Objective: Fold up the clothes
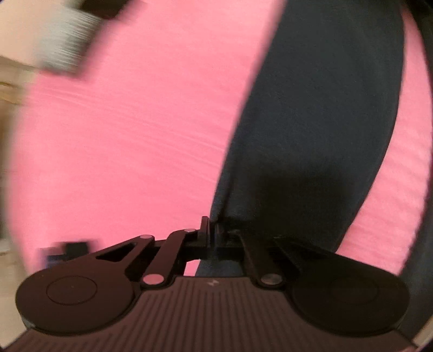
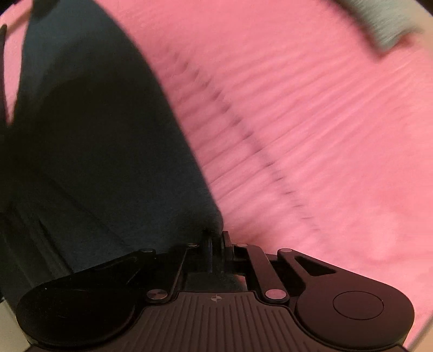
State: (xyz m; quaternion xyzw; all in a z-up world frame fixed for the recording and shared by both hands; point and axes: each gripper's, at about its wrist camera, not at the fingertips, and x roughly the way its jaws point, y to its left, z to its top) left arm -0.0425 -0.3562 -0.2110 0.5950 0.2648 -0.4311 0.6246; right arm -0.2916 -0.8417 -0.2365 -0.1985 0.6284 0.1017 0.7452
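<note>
Where your left gripper (image 1: 212, 230) comes to its tips, the two fingers (image 1: 204, 226) stand pressed together, and the near edge of the dark navy garment (image 1: 324, 108) is pinched between them. From that pinch the cloth runs away from you in a long, broad band, up toward the top of the left wrist view, with pink showing on both sides of it.

Your right gripper (image 2: 215, 238) reads the same way: its fingers (image 2: 226, 237) are closed, clamped on a corner of the dark navy garment (image 2: 81, 135), which fills the left half of the right wrist view and narrows down to the point where the tips bite it. The cloth there is in deep shadow close to the tips, so you cannot make out any fold or seam at the grip itself.

Under the garment lies a pink sheet (image 1: 121, 135), and it covers nearly all the rest of both views. In the right wrist view a thin dark line (image 2: 243, 130) crosses the pink sheet (image 2: 324, 135) on a slant, just beside the garment's edge; blur keeps you from telling what it is.

Farther out, a grey-white ribbed thing (image 1: 65, 43) sits at the sheet's far left in the left wrist view, and a similar grey piece (image 2: 384, 24) shows at the top right of the right wrist view; both are badly smeared. A small dark blue object (image 1: 67, 251) lies low on the left, near your left gripper's body.
</note>
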